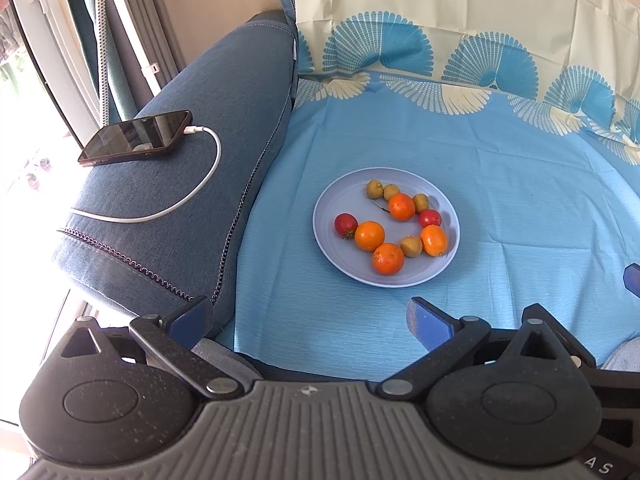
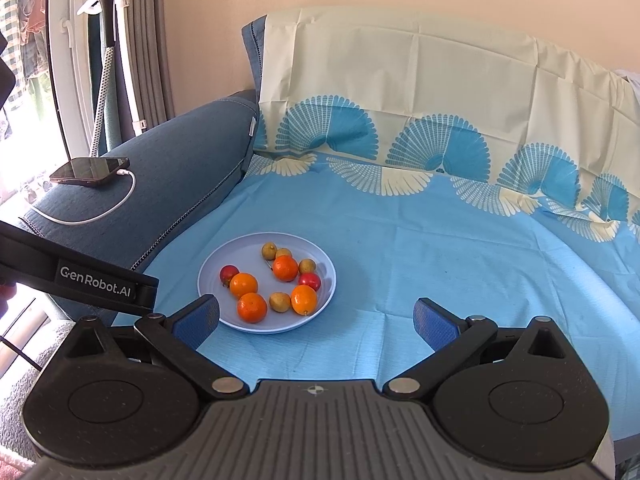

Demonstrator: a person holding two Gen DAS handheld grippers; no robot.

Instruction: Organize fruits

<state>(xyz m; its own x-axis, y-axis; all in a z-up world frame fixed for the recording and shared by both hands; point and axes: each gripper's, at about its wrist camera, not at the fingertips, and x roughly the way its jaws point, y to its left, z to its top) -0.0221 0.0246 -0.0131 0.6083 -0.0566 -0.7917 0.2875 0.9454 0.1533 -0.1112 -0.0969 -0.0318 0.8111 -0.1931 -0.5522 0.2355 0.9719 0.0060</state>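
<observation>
plate of mixed fruit ahead-left of right tongs, nearer than left tongs | both tongs released, empty | nearest: orange

The plate is pale lilac-blue. On it lie four bright orange fruits, two red ones and small olive-brown ones. Under the plate spreads a sky-blue cloth, its far edge patterned with cream and blue fans. Left of the plate, the sofa arm is denim blue, carrying a black phone and white cable.
</observation>
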